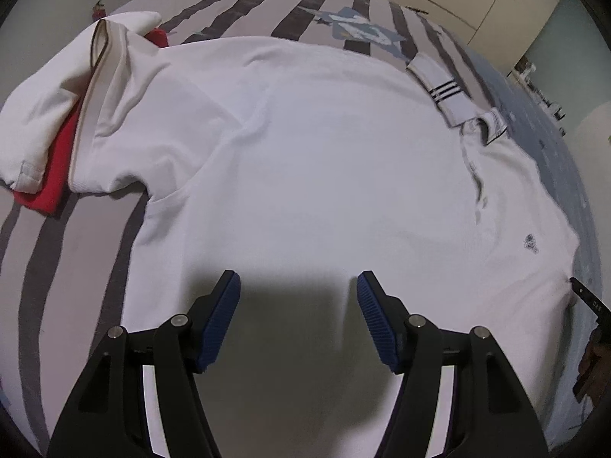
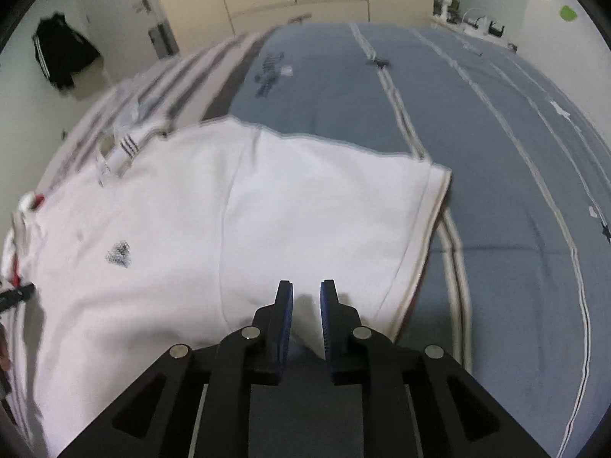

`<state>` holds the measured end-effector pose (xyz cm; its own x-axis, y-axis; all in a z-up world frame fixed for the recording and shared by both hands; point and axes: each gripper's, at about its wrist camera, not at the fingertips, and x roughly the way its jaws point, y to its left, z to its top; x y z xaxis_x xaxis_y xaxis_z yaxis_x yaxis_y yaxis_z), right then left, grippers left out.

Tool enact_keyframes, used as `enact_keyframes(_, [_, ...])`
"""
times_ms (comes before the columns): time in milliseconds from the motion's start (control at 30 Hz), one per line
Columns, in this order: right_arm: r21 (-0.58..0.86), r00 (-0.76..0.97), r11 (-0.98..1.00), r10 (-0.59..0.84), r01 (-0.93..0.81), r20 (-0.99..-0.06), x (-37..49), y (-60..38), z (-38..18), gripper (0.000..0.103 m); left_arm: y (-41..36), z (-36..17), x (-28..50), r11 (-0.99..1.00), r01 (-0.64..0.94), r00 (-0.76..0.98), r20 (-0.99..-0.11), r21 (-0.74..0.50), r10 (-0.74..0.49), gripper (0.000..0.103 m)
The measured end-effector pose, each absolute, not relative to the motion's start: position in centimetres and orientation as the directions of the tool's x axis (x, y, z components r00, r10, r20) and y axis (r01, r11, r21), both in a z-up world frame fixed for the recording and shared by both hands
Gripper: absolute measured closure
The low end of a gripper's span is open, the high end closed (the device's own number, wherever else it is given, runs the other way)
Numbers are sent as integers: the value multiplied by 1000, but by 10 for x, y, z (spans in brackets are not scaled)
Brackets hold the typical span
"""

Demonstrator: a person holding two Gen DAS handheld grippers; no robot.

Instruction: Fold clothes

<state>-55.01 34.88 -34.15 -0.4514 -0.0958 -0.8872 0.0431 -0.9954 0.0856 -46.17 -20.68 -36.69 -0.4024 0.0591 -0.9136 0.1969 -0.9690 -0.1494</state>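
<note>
White polo shirt [image 1: 313, 160] lies spread flat on the striped bed [image 2: 496, 152], left tongs [image 1: 298, 282] wide apart over its body gripping nothing, right tongs [image 2: 306, 286] slightly parted above the sleeve, fabric not pinched.

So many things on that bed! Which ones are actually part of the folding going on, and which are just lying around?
Part of the folding:
- white polo shirt, spread flat on the bed
- left gripper, jaws open above it
- right gripper, jaws nearly together over the sleeve, nothing between them

Just lying about:
- red garment
- striped white sock
- black jacket on the wall
</note>
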Motion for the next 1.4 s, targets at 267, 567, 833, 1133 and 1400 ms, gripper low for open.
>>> enact_keyframes(267, [55, -414, -998, -38, -29, -909, -515, 380, -357, 88, -227, -373, -450, -972, 228, -392, -919, -51, -44, 42])
enact_keyframes(567, [-23, -516, -1000, 30, -20, -856, -522, 361, -296, 77, -245, -348, -512, -983, 177, -491, -869, -41, -52, 42])
enact_keyframes(833, [83, -564, -983, -163, 165, -810, -646, 255, -292, 67, -221, -361, -680, -993, 4, -554, -827, -115, 93, 42])
enact_keyframes(1133, [277, -506, -957, -282, 88, -815, -749, 170, -315, 58, -143, -348, -717, -986, -81, -552, -817, -143, 164, 42])
enact_keyframes(1400, [200, -408, -978, -209, 64, -889, -792, 141, -338, 58, -111, -365, -726, -991, -122, -419, -902, -56, 103, 57])
